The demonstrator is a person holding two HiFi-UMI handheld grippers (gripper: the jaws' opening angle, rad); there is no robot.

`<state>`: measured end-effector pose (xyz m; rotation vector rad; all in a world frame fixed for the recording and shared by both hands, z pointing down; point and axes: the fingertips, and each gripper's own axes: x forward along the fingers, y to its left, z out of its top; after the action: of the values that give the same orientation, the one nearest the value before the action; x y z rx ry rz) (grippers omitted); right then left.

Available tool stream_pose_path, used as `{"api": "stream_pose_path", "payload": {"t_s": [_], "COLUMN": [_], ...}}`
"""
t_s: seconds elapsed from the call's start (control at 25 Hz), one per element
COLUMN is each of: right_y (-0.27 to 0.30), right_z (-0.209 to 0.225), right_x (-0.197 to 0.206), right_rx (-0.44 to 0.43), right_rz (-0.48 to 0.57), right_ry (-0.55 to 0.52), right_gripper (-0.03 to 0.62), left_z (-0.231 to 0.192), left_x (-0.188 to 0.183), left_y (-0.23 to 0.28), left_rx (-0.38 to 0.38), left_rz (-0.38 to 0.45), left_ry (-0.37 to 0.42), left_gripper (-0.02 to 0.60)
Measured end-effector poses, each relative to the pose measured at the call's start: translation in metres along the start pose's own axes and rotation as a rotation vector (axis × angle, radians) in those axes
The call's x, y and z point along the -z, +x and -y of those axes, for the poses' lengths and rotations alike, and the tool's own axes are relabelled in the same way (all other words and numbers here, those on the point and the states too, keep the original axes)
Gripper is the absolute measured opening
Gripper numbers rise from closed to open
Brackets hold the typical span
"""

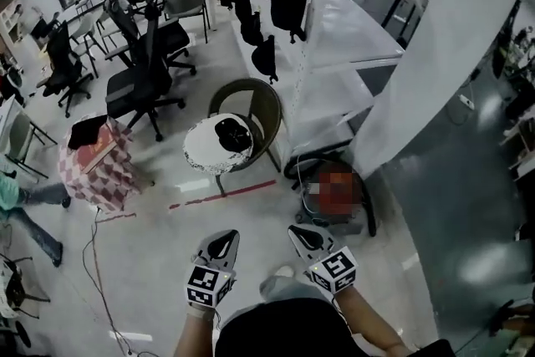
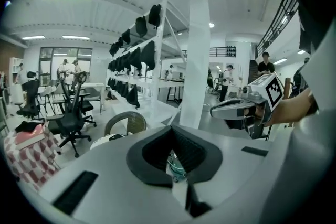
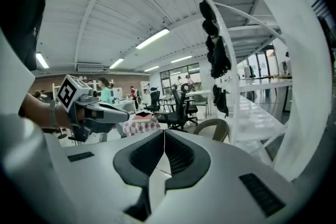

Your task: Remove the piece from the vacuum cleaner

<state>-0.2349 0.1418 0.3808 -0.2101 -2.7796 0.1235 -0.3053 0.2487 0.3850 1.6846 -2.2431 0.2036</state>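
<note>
Head view | left tool (image 1: 223,240) and right tool (image 1: 303,235) had jaws pressed together, nothing held | vacuum cleaner (image 1: 311,195) sat ahead, untouched | best: spread jaws first, approach low.

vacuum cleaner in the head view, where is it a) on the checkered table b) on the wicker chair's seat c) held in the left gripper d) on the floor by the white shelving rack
d: the vacuum cleaner sits on the floor at the foot of the white shelving rack, right of the wicker chair; the left gripper and right gripper are shut, empty and clear of it.
</note>
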Motion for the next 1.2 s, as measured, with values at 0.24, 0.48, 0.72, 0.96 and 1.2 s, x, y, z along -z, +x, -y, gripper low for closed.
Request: {"api": "stream_pose_path", "payload": {"t_s": [0.24,0.48,0.72,0.96,1.2], "right_y": [-0.035,-0.085,-0.135,-0.165,-0.180], "right_z": [0.084,0.130,0.158,0.170,0.182], "right_x": [0.018,0.055,0.094,0.137,0.177], "right_rx": [0.161,0.341,0.490,0.634,0.769], "right_rz": [-0.005,-0.011,-0.015,-0.031,-0.040], "right_ry": [0.087,0.209,0.319,0.435,0.542], "right_gripper": [0.031,0.031,0.031,0.031,0.031], "left_z": [0.034,0.085,0.135,0.174,0.203], "left_x": [-0.020,-0.014,0.007,0.037,0.075], "left_y": [0.091,0.152,0.199,0.238,0.279], "left_rx": [0.146,0.315,0.462,0.619,0.768], "left_rz": [-0.066,-0.156,-0.242,-0.320,-0.421], "left_ry": [0.087,0.181,0.269,0.323,0.382], "left_gripper": [0.017,0.018,0.019,0.020,0.020]}}
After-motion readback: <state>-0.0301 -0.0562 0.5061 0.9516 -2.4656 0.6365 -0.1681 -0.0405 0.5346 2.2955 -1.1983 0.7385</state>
